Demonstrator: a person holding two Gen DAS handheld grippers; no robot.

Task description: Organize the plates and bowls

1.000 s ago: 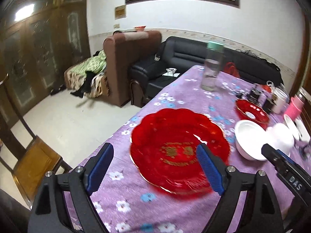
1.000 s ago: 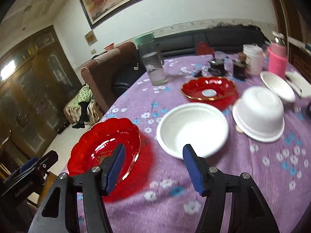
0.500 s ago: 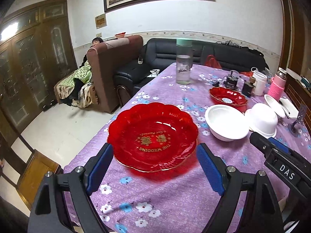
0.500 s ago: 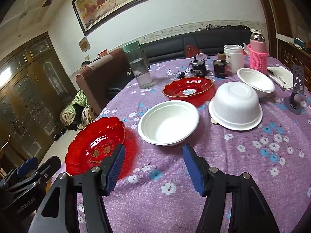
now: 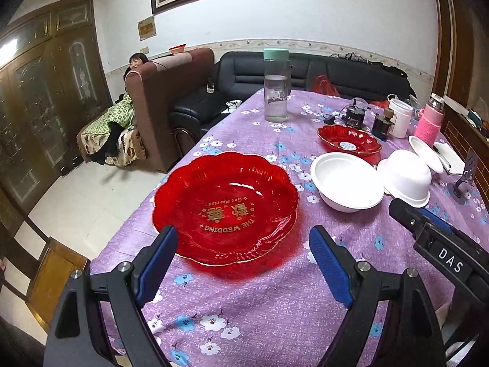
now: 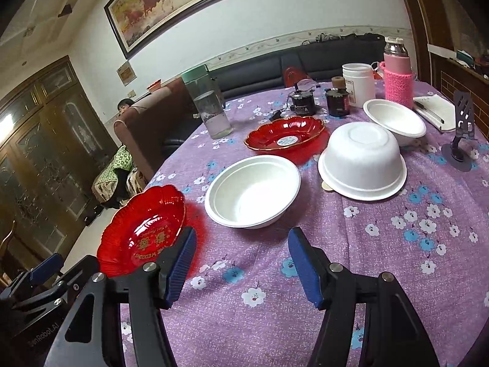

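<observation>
A large red scalloped plate point(image 5: 226, 205) point(image 6: 143, 229) lies on the purple flowered tablecloth near the table's left edge. My left gripper point(image 5: 244, 244) is open and empty, just short of the plate's near rim. A white bowl point(image 5: 347, 185) point(image 6: 252, 191) sits upright to its right. A second white bowl point(image 5: 405, 180) point(image 6: 363, 160) lies upside down. A third white bowl point(image 5: 424, 153) point(image 6: 394, 117) and a smaller red plate point(image 5: 348, 140) point(image 6: 285, 136) sit farther back. My right gripper point(image 6: 241, 253) is open and empty, above the cloth in front of the upright bowl.
A tall water bottle point(image 5: 276, 84) point(image 6: 209, 105), a white jar point(image 6: 358, 84), a pink-sleeved flask point(image 6: 397, 72), dark jars point(image 6: 337, 101), a notepad point(image 6: 434, 110) and a grey stand point(image 6: 460, 134) stand at the back. A wooden chair point(image 5: 52, 272) and sofas are left of the table.
Both grippers have pulled back and risen, so the plates and bowls look farther away. The red plate and bowls have not moved. Both grippers stay open.
</observation>
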